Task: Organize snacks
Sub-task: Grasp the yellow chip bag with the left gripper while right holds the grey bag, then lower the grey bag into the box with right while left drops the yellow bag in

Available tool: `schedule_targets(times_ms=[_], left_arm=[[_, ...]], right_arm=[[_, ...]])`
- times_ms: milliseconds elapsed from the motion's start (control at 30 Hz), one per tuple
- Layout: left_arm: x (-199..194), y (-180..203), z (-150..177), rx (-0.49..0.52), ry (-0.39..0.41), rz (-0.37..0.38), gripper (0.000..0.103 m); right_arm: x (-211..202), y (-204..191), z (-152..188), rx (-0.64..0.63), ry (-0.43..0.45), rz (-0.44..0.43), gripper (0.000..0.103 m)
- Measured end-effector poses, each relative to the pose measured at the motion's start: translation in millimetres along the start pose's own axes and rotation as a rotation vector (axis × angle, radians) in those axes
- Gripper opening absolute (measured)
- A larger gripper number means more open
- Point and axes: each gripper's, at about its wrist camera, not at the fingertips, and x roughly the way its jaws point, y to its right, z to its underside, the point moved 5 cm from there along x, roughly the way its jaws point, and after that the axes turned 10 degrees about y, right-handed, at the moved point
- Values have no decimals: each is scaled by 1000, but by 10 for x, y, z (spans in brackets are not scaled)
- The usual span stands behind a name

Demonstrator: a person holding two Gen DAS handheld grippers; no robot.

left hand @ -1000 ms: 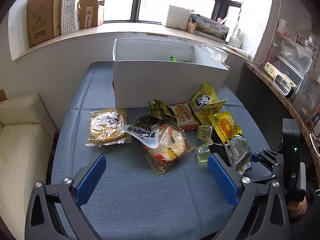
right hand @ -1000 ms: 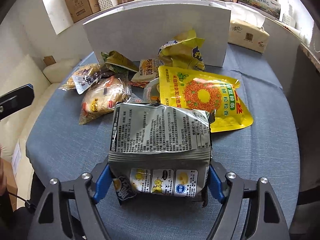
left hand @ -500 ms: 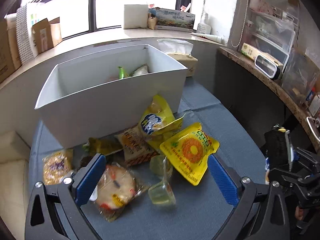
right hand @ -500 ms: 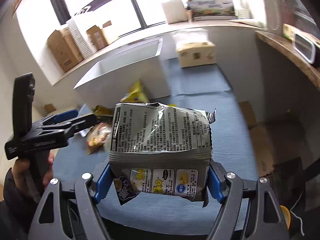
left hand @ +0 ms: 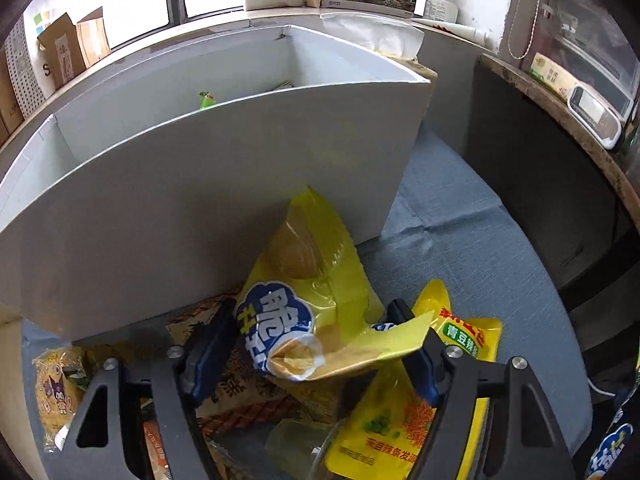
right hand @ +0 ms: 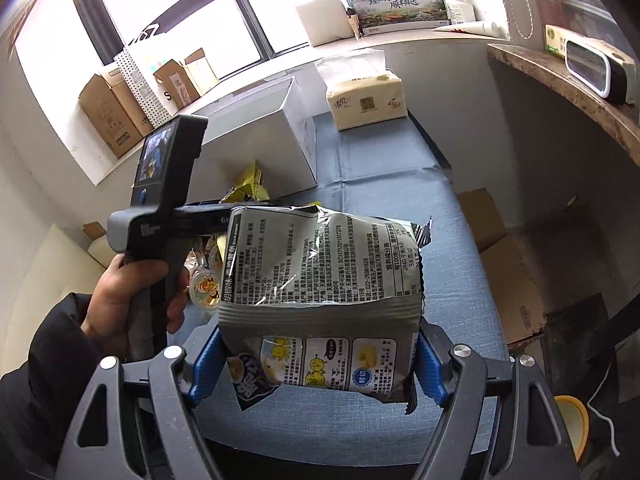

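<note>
While two tongs work: one grey bag (right hand: 320,272), one white box (left hand: 224,184).

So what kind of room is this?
Probably a room at home or a small office: a windowsill stacked with cardboard boxes, a tissue pack on the blue-covered table, and a cream sofa.

**Readable print on the packs and boxes**

You hold a silver snack bag (right hand: 320,280) whose back panel shows "022-26981828" and "5.6" in a nutrition table; the rest is too small to read. On the windowsill a long box (right hand: 402,10) reads "臻品野生菌 顺丰鲜达". The yellow chip bag (left hand: 304,300) against the white box shows "脆". The yellow pouch (left hand: 464,336) at the table's near edge reads "青豆".
</note>
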Motion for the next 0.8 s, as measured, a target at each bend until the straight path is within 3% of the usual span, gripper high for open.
schedule_targets(times_ms=[133,467,633,800], left_arm=[[-257,-59,26,-20,39,42,68],[-1339,-353,20,-79,214,154,65],[-1815,-691,62,-120,265,129,65],[-2052,-1085,-114,-165,319,93,65]], right_arm=[[-10,-13,10,-1,3,0,82],[32,-169,-8,-17,10,-32,82],[82,-330,-61,-38,20,-63,82],[207,-574,-251,-81,37,-108,82]])
